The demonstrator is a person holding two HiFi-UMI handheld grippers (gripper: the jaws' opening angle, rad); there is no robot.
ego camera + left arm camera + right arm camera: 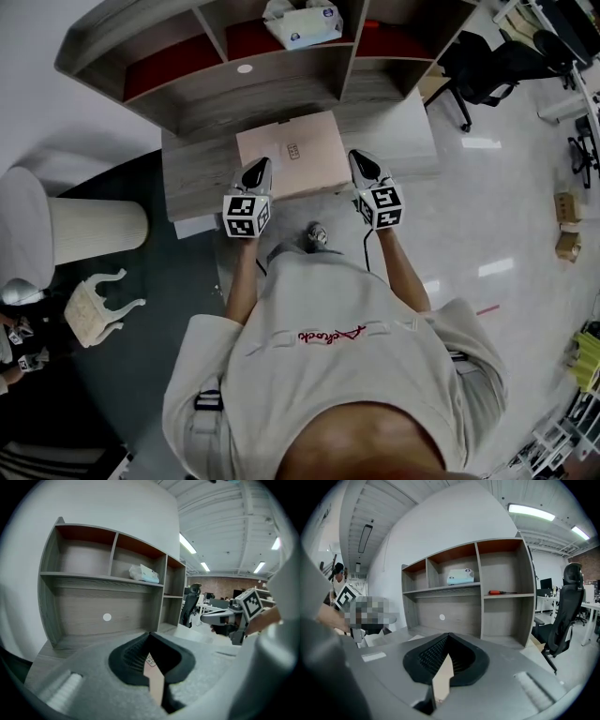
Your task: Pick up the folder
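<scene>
A pale pink folder (pixel 291 155) with a small label lies flat over the grey desk (pixel 192 183), below the shelf unit. My left gripper (pixel 258 172) is shut on its near left edge and my right gripper (pixel 364 167) on its near right edge. In the left gripper view a strip of the folder (pixel 154 679) is pinched between the dark pads (pixel 131 656). The right gripper view shows the same: the folder's edge (pixel 442 677) clamped between the jaws. Whether the folder rests on the desk or hangs just above it, I cannot tell.
The shelf unit (pixel 234 84) stands at the desk's back, with a tissue pack (pixel 302 23) in its middle bay and a red screwdriver (pixel 500 592) on the right shelf. A black office chair (pixel 487 66) is at the right. A white stool (pixel 98 305) stands on the floor at the left.
</scene>
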